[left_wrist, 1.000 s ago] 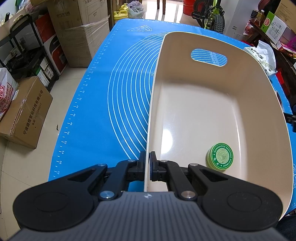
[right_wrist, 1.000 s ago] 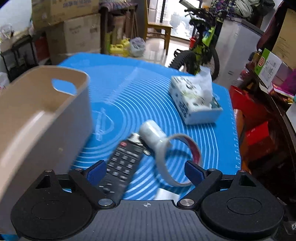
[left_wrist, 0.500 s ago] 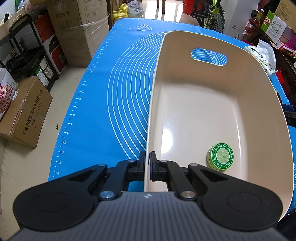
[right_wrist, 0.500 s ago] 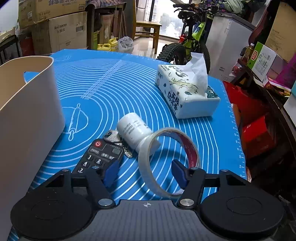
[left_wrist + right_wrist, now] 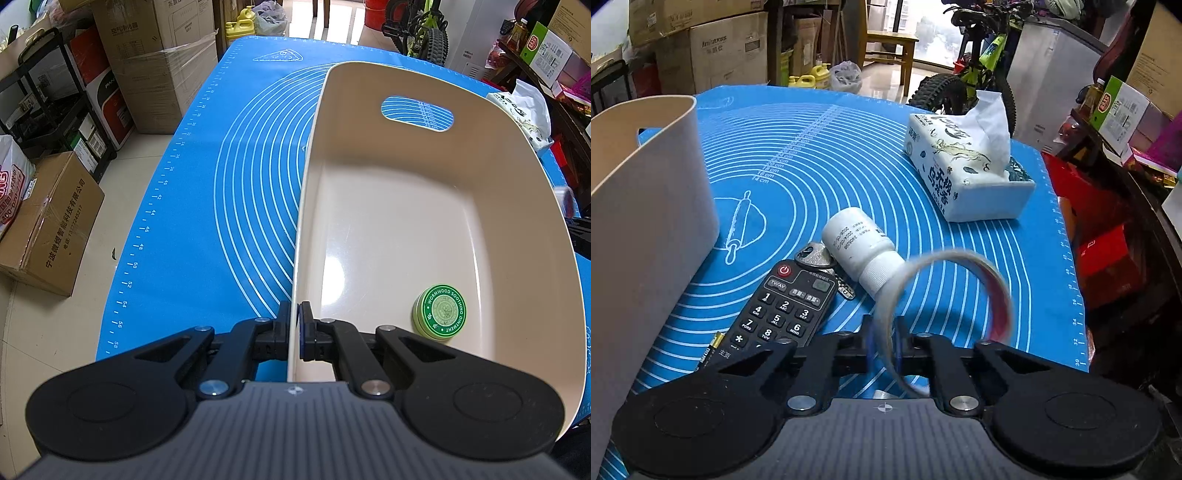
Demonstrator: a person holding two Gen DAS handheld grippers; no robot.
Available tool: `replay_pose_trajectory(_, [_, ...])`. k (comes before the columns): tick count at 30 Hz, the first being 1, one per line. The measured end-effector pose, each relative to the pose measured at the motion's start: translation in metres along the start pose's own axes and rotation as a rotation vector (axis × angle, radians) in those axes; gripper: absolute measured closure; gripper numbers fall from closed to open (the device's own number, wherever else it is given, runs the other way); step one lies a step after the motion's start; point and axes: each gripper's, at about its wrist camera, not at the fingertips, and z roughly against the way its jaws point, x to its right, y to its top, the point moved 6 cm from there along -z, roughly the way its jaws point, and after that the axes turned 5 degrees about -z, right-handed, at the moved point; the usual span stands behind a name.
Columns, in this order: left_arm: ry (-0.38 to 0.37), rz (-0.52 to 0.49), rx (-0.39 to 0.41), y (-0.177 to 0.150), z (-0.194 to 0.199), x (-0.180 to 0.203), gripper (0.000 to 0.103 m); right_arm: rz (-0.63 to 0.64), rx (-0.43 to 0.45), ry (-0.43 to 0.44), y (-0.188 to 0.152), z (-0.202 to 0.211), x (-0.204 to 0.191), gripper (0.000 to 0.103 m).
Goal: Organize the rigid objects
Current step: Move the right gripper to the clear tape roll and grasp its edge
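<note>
My left gripper [image 5: 295, 325] pinches the bin [image 5: 480, 122] wall so it stays put | my right gripper [image 5: 884, 343] is closing on the tape ring [image 5: 945, 295] to lift it in.

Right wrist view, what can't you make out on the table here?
- Battery: mostly hidden under the remote.
- Remote: near end covered by the right gripper, whose jaws are closing on the tape roll.
- Tape roll: blurred.
- Keys: partly under the white bottle.
- Bin: inside hidden by its wall.
</note>
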Motion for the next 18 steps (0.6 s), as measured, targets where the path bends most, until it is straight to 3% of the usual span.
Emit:
replay_pose_trajectory(9, [0.0,0.0,0.0,0.0,0.0,0.0,0.098,-0.012,0.033,-0.023,0.002,0.018,0.005,0.087])
replay_pose_trajectory(18, [0.001,0.005,0.0,0.0,0.0,0.0,0.098,0.023,0.117,-0.071,0.019,0.062,-0.005,0.087])
